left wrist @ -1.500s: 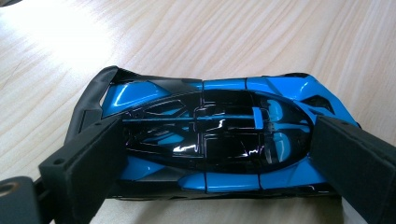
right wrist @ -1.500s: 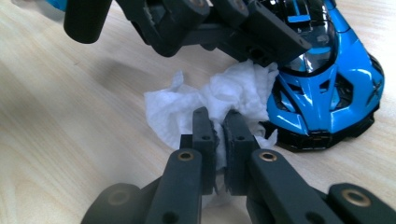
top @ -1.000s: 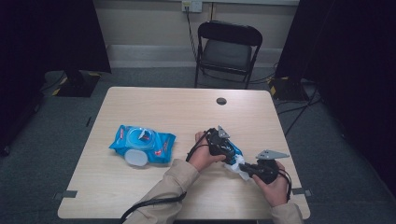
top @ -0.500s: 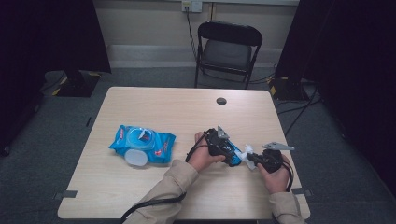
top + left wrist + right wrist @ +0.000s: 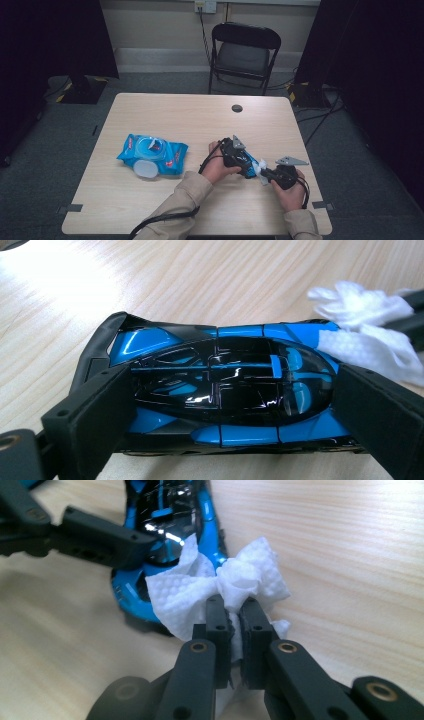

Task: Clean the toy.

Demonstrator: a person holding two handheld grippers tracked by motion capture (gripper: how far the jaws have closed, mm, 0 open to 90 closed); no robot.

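From the high view, you worked near the right front part of the pale wood-grain table (image 5: pixel 200 120). Your left gripper (image 5: pixel 248 167) was closed around the glossy blue and black toy car (image 5: pixel 252 166), which sat low on the tabletop between your two hands. Your right gripper (image 5: pixel 263 173) met it from the right, with a crumpled white wet wipe (image 5: pixel 260 170) bunched at its tip and touching the car's end. Well apart to the left lay a blue plastic pack of wipes (image 5: pixel 152 154) with its round lid open. A black folding chair (image 5: pixel 243 50) stood beyond the far edge of the table.

In the left gripper view, your left gripper (image 5: pixel 235 415) held the toy car (image 5: pixel 225 390) across its length, one black pad pressed against each end. The car rested right way up on the table (image 5: pixel 200 280). The white wipe (image 5: pixel 370 325) lay against the car's end at the upper right.

In the right gripper view, your right gripper (image 5: pixel 236 611) was pinched tight on the wet wipe (image 5: pixel 220 587), the pads nearly meeting with only the cloth between them. The wad pressed against the blue flank of the toy car (image 5: pixel 170 520), just beside one jaw of your left gripper, which crossed the upper left of the view.
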